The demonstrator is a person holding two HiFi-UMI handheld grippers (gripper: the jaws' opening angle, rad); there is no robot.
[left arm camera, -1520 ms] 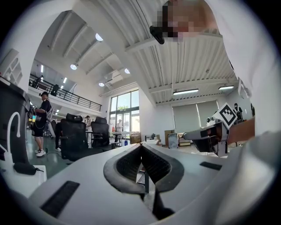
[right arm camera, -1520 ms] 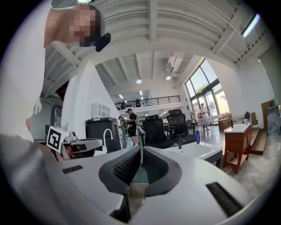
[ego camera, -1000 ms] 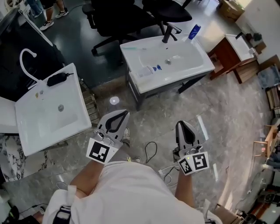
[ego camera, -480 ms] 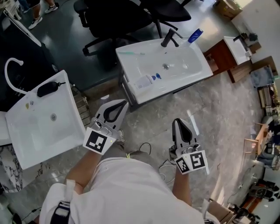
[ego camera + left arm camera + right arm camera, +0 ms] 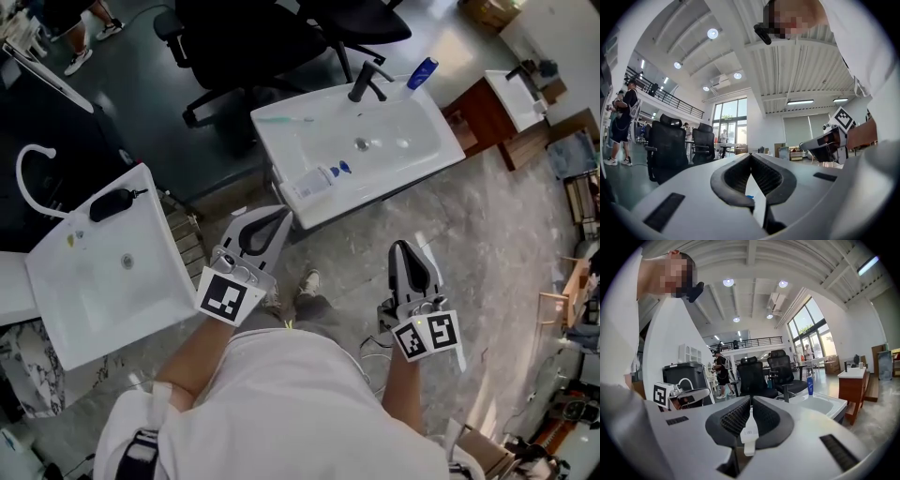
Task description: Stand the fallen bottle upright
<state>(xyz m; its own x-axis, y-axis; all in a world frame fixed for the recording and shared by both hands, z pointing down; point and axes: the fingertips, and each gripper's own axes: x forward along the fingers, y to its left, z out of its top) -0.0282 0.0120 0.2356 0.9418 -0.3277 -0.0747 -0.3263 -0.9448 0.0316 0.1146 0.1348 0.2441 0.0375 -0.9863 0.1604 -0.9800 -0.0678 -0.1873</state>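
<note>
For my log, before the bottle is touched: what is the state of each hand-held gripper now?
Left hand-held gripper: closed, holding nothing.
Right hand-held gripper: closed, holding nothing.

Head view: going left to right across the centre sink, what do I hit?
Fallen white bottle → black faucet → upright blue bottle. Toothbrush left out: it overlaps the fallen bottle's span.

The left gripper and the right gripper are held out forward, side by side. Both have their jaws closed on nothing.
</note>
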